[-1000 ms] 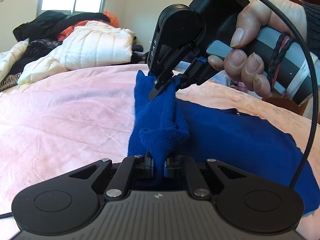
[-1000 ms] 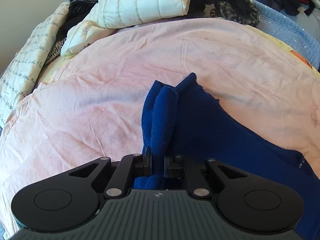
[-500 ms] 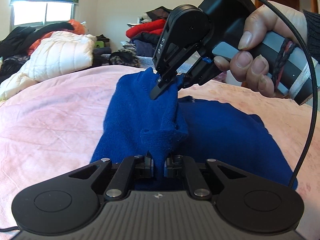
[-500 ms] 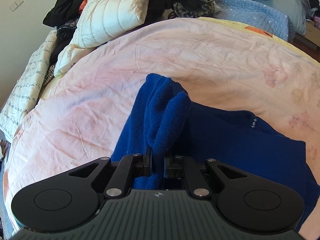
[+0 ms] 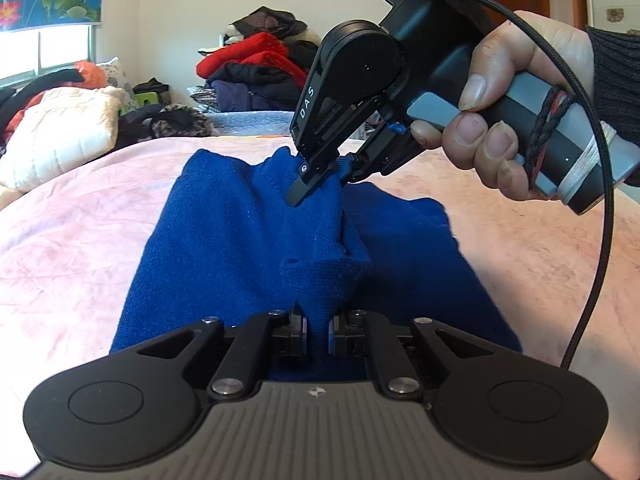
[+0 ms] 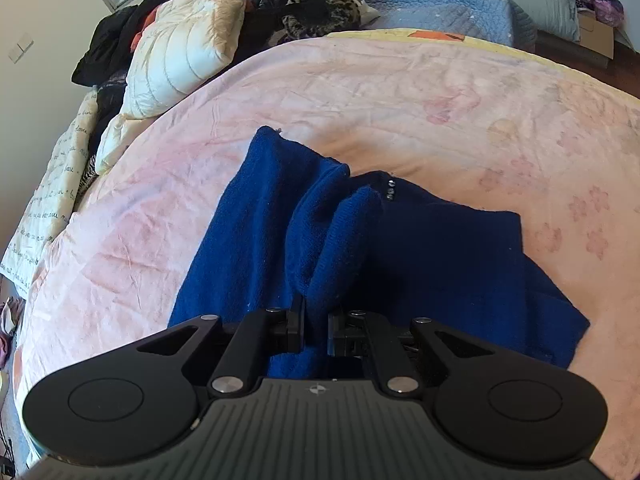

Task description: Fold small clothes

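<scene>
Now both grippers, left (image 5: 317,332) and right (image 5: 320,184), clamped on the sweater (image 5: 224,240), have carried its edge across, so the fold is midway.

Blue garment (image 5: 224,248) between both tools

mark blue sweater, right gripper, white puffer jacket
blue sweater (image 6: 248,240): right wrist view, flat left panel.
right gripper (image 5: 320,186): left wrist view, tips pinching the sweater.
white puffer jacket (image 6: 180,60): right wrist view, quilted body.
</scene>
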Demonstrator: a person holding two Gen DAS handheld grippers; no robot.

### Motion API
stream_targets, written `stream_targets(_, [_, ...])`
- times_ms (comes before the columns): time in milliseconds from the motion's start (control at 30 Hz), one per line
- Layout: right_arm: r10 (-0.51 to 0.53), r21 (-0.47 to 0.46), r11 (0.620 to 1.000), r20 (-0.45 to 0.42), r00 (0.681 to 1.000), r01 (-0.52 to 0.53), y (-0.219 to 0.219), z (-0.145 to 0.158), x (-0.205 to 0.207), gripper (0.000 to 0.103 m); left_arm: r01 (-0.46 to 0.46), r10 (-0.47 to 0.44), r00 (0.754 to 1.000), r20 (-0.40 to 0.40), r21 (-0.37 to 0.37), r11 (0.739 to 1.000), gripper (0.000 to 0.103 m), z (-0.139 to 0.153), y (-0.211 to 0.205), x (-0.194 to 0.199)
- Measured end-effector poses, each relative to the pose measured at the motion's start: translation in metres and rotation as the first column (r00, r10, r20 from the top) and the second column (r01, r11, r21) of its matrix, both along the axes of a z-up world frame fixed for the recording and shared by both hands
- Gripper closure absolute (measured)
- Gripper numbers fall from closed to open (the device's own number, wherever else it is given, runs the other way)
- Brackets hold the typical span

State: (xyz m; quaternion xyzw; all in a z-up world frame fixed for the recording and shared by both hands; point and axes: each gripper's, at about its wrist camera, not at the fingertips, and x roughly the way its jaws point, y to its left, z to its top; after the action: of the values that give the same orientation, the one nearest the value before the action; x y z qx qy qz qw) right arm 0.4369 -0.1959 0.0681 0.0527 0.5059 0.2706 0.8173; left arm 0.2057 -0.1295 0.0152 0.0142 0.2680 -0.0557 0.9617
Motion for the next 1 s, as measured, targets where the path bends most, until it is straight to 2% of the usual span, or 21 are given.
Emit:
stream_targets(667, [-0.081,0.079,0.994,-0.001,0.997,0.081,-0.081,-0.014,-0.007,0.091,0.106,-0.106,0.994,-0.005,0.057,0.993,0.094,-0.004,-0.055,0.008])
stream_targets(1000, [-0.13,0.13,0.983,-0.016,0.991,0.131,-0.115,-0.027,-0.017,0.091,0.14,-0.138,0.99,-0.023,0.08,0.987,0.094,-0.008,-0.067,0.011])
